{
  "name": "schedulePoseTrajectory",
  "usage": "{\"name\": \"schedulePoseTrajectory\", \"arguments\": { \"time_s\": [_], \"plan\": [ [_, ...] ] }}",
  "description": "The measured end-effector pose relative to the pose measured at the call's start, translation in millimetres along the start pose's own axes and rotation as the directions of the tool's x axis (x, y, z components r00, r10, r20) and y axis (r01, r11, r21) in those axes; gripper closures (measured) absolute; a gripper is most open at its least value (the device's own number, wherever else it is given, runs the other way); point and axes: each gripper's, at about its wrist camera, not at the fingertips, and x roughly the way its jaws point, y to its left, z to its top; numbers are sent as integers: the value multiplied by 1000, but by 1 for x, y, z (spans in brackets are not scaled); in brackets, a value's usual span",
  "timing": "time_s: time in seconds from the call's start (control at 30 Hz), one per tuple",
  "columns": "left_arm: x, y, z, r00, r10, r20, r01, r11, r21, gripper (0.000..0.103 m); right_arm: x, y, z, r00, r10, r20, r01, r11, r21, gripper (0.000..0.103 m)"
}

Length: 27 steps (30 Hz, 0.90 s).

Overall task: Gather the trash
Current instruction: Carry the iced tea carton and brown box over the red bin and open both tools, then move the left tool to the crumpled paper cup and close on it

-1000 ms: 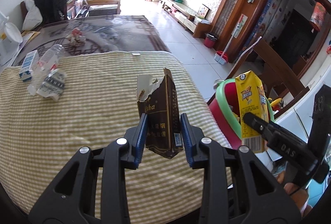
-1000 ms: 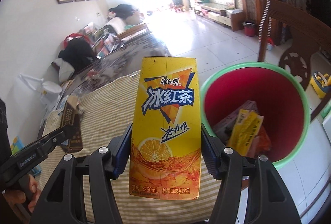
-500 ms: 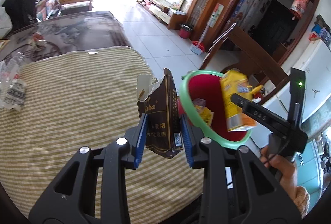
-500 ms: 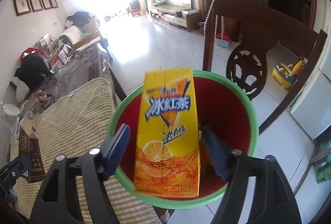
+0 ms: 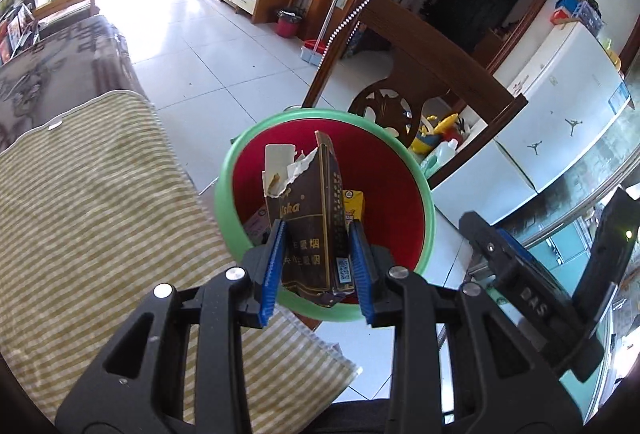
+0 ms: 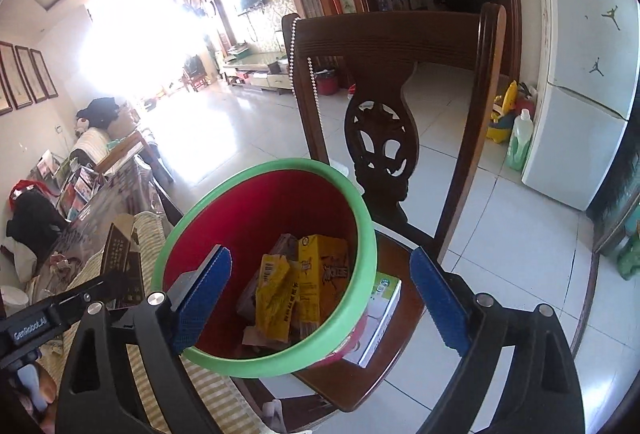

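The left gripper (image 5: pixel 316 266) is clamping a torn brown cigarette box (image 5: pixel 310 222) between its blue pads, holding it upright over the mouth of a red bin with a green rim (image 5: pixel 424 193). The box's top is ripped open, showing pale card inside.

The right gripper (image 6: pixel 318 292) is standing wide open with nothing between its pads; its jaws have just been opening. It is hanging over the same bin (image 6: pixel 360 201), which is sitting on the seat of a dark wooden chair (image 6: pixel 384 45). Inside the bin, a yellow drink carton (image 6: pixel 324 274) is lying among crumpled yellow wrappers (image 6: pixel 274 294). A white and green box (image 6: pixel 380 318) is resting on the chair seat, just beside the bin.

A table covered with a green-and-cream striped cloth (image 5: pixel 92 201) is standing right next to the bin, on its left in both views. Beyond the chair, a white refrigerator (image 6: pixel 576 73) is standing against the wall, with a green bottle (image 6: pixel 518 139) on the tiled floor near it. A bright living room is stretching away in the background.
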Motion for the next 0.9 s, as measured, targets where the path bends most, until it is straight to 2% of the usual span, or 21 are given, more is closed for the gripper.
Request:
{"name": "schedulePoseTrajectory", "arguments": {
  "time_s": [0.13,0.17,0.2,0.4,0.5,0.57,0.63,0.73,0.8,0.87,0.9],
  "plan": [
    [11,2,3,999,-22,-37,22,1000,-16,68,-2,2,-3,1000,3,-11,-3,1000,1,15],
    [13,4,2,999,-18,-45,18,1000,-21,63,-4,4,-4,1000,5,-10,-5,1000,-4,15],
    [12,4,2,999,-15,-43,14,1000,-23,54,-4,8,-4,1000,9,-8,-9,1000,-10,15],
    [-16,33,-11,999,36,24,-35,998,-42,46,-3,34,-5,999,42,-21,-44,997,-64,15],
    [-39,63,-24,994,91,65,-86,993,-79,40,-3,51,-10,995,93,-48,-96,993,-74,15],
    [-56,87,-35,985,155,81,-146,984,-102,39,-3,66,-15,987,142,-71,-148,986,-74,15],
    [-74,118,-45,969,232,89,-220,967,-130,38,-2,84,-21,975,202,-95,-210,975,-76,15],
    [-101,171,-60,937,340,87,-314,923,-225,36,2,118,-34,949,284,-139,-299,949,-102,15],
    [-117,206,-68,909,410,72,-374,881,-291,36,3,143,-40,938,307,-159,-330,931,-153,15],
    [-135,249,-77,866,498,44,-449,814,-368,36,1,167,-46,929,337,-155,-364,907,-210,15],
    [-142,264,-79,850,526,38,-470,788,-398,36,1,175,-48,925,345,-158,-374,899,-226,15]
  ]
}}
